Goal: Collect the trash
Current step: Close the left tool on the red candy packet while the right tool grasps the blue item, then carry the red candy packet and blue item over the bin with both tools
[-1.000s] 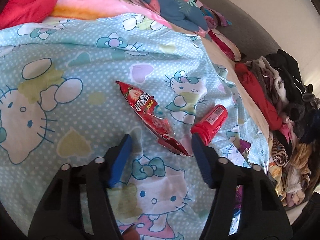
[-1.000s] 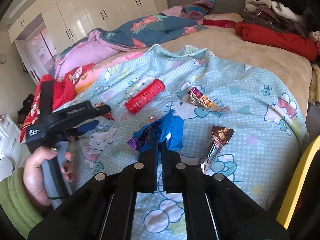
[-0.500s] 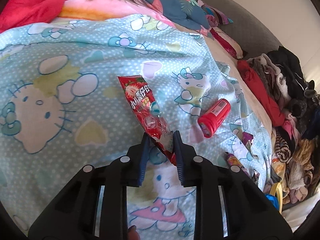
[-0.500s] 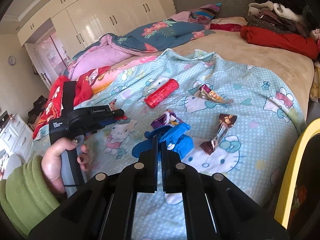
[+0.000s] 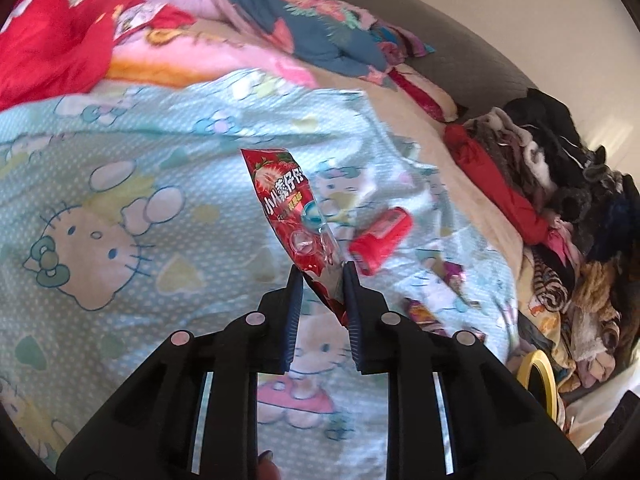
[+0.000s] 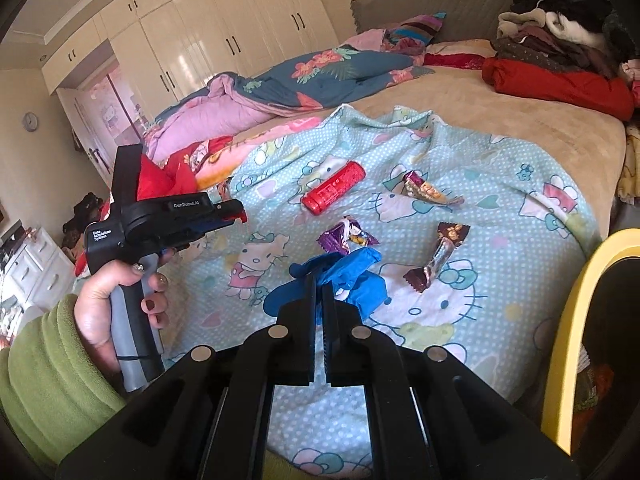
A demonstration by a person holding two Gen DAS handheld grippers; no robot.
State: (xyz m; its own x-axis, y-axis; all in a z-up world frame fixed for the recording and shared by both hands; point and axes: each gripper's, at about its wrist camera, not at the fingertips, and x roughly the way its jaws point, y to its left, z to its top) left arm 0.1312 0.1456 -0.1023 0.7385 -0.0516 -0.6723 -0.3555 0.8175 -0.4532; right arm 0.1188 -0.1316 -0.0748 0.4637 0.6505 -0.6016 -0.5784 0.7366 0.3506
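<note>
My left gripper (image 5: 320, 276) is shut on the lower end of a red snack wrapper (image 5: 290, 208) and holds it up above the Hello Kitty blanket (image 5: 120, 200). My right gripper (image 6: 318, 284) is shut on a blue glove (image 6: 348, 276), lifted over the blanket (image 6: 500, 184). A red tube (image 6: 333, 193) lies on the blanket, and it also shows in the left wrist view (image 5: 380, 246). A purple wrapper (image 6: 346, 236), a brown candy wrapper (image 6: 438, 256) and a gold wrapper (image 6: 426, 190) lie nearby. The left gripper also shows in the right wrist view (image 6: 236, 212).
A yellow-rimmed bin (image 6: 576, 320) stands at the bed's right edge, also in the left wrist view (image 5: 536, 376). Piled clothes (image 5: 560, 200) line the far right. Quilts (image 6: 312, 76) lie at the bed's back. Wardrobes (image 6: 200, 40) stand behind.
My left gripper closed on the red wrapper and lifted it off the blanket. My right gripper rose and drew back with the blue glove.
</note>
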